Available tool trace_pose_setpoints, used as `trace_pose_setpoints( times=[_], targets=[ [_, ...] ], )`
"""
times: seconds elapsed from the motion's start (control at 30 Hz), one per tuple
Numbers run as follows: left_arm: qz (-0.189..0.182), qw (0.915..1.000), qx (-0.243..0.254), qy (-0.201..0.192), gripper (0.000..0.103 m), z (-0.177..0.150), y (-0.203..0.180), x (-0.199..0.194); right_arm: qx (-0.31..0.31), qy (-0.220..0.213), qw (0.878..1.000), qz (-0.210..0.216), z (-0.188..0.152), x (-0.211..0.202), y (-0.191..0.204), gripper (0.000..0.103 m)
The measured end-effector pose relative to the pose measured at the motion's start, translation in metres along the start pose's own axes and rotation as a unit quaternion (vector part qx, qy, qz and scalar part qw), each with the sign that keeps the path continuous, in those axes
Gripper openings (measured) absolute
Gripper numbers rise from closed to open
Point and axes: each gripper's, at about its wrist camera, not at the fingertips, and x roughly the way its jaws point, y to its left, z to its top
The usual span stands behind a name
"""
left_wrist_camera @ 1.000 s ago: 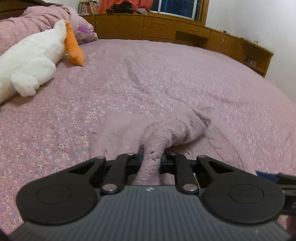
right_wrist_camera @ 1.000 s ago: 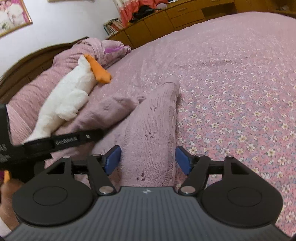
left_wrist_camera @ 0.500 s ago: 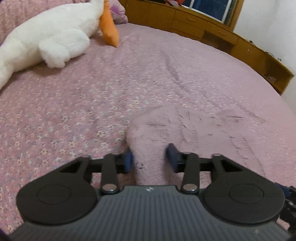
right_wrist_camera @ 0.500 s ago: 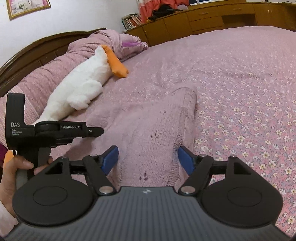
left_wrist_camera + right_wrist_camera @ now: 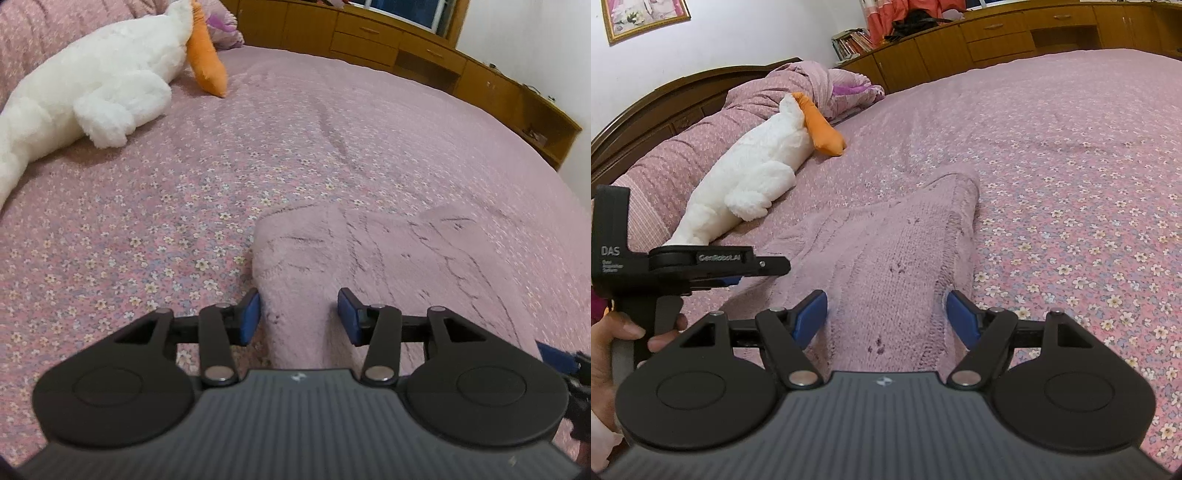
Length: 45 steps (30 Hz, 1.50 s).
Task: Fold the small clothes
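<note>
A small pink knitted garment (image 5: 373, 258) lies flat on the flowered bedspread (image 5: 166, 206). In the left wrist view my left gripper (image 5: 300, 316) is open, its blue pads on either side of the garment's near left edge, holding nothing. In the right wrist view the garment (image 5: 886, 251) stretches away from me, and my right gripper (image 5: 886, 317) is open over its near end, empty. The left gripper's body (image 5: 683, 264) shows at the left of that view, held by a hand.
A white plush goose with an orange beak (image 5: 92, 88) lies at the bed's far left, also seen in the right wrist view (image 5: 753, 177). Bunched pink bedding (image 5: 820, 88) lies behind it. Wooden cabinets (image 5: 388, 40) line the far wall. A dark headboard (image 5: 665, 99) stands at the left.
My left gripper let go of the bunched garment fold and opened; the garment now lies flat. The left gripper also moved left and lower. The right gripper stayed open.
</note>
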Motion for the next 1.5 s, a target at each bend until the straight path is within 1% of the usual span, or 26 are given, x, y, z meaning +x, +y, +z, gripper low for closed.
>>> trace_pose_setpoints(
  times=[0.13,0.37,0.53,0.67,0.77,0.87,0.9,1.03,1.17,1.27,1.5],
  targets=[
    [0.001,0.9999,0.012,0.005,0.049,-0.003,-0.003,-0.009,0.0,-0.001,1.0,-0.001,-0.001,-0.006,-0.001,0.078],
    [0.015,0.9991,0.027,0.029,0.049,-0.01,-0.01,-0.021,-0.002,-0.001,1.0,-0.009,-0.005,-0.015,-0.001,0.078],
    [0.012,0.9986,0.033,0.04,0.049,-0.015,-0.014,-0.031,-0.008,-0.003,1.0,-0.011,-0.006,-0.023,0.0,0.078],
    [0.001,0.998,0.029,0.055,0.049,-0.018,-0.014,-0.033,-0.01,0.0,1.0,-0.012,-0.008,-0.024,0.0,0.078],
    [0.003,0.9976,0.031,0.061,0.053,-0.021,-0.015,-0.033,-0.014,0.007,1.0,-0.012,-0.01,-0.021,0.002,0.078],
    [0.006,0.9971,0.035,0.067,0.053,-0.024,-0.014,-0.03,-0.017,0.016,1.0,-0.011,-0.013,-0.017,0.004,0.078],
    [0.009,0.9968,0.037,0.071,0.056,-0.024,-0.014,-0.029,-0.02,0.018,1.0,-0.012,-0.015,-0.016,0.005,0.078],
    [0.032,0.9957,0.046,0.074,0.062,-0.028,-0.009,-0.026,-0.033,0.025,0.999,-0.008,-0.016,-0.013,0.014,0.078],
    [0.04,0.9958,0.029,0.078,0.065,-0.03,0.003,-0.026,-0.052,0.029,0.998,-0.011,-0.018,-0.01,0.02,0.078],
    [0.031,0.996,0.011,0.083,0.065,-0.03,0.01,-0.027,-0.046,0.029,0.998,-0.008,-0.018,-0.011,0.017,0.078],
    [0.025,0.9962,0.003,0.084,0.065,-0.028,0.012,-0.028,-0.036,0.03,0.999,-0.003,-0.011,-0.011,0.011,0.078]
  ],
)
